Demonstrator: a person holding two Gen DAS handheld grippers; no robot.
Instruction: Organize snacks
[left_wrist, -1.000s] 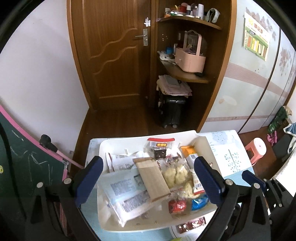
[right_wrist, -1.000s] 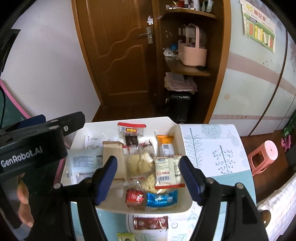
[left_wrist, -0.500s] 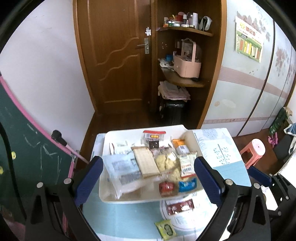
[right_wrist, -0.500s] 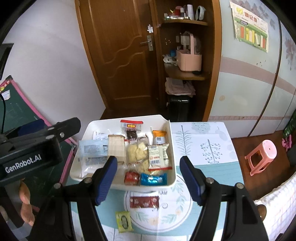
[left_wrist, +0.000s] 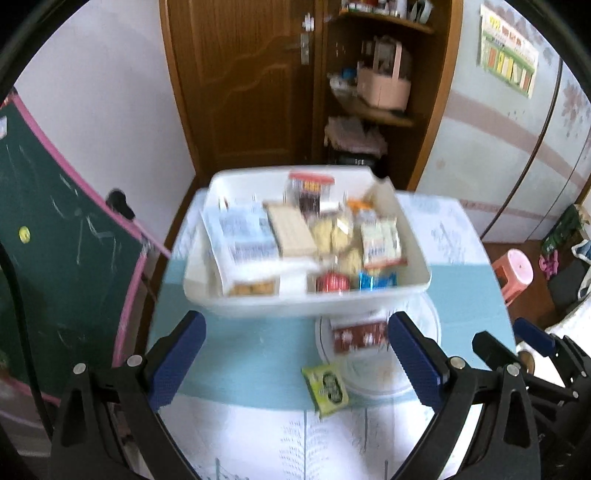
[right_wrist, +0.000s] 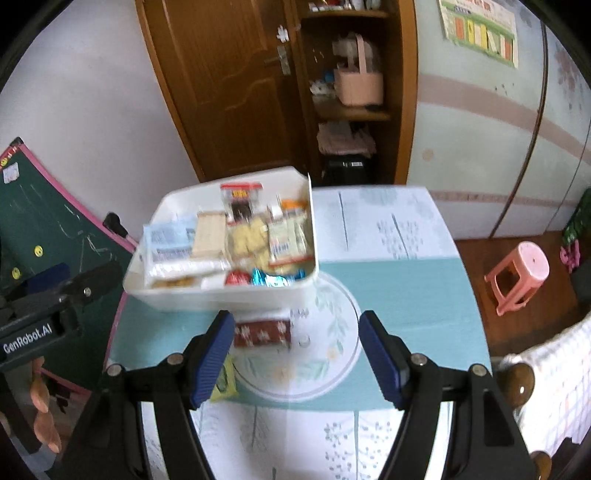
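Observation:
A white bin (left_wrist: 306, 306) (right_wrist: 221, 295) packed with several snack packets stands at the table's far left. In front of it a dark red packet (left_wrist: 358, 336) (right_wrist: 262, 334) lies on the cloth's round print. A small green packet (left_wrist: 327, 384) (right_wrist: 223, 382) lies nearer me. My left gripper (left_wrist: 295, 354) is open and empty, pulled back from the bin. My right gripper (right_wrist: 295, 354) is open too, with the red packet beyond its left fingertip (right_wrist: 218, 350). The left gripper's body (right_wrist: 40, 325) and a hand (right_wrist: 40, 410) show in the right wrist view.
The table (right_wrist: 406, 306) wears a blue and white cloth. A green chalkboard (left_wrist: 55, 258) leans at the left. Behind are a wooden door (left_wrist: 240, 85) and shelves with a pink basket (left_wrist: 384, 88). A pink stool (right_wrist: 517, 277) stands on the floor at the right.
Both grippers have drawn back from the bin, which now looks smaller and farther. The red and green packets in front of it have come into view. The jaws stay open.

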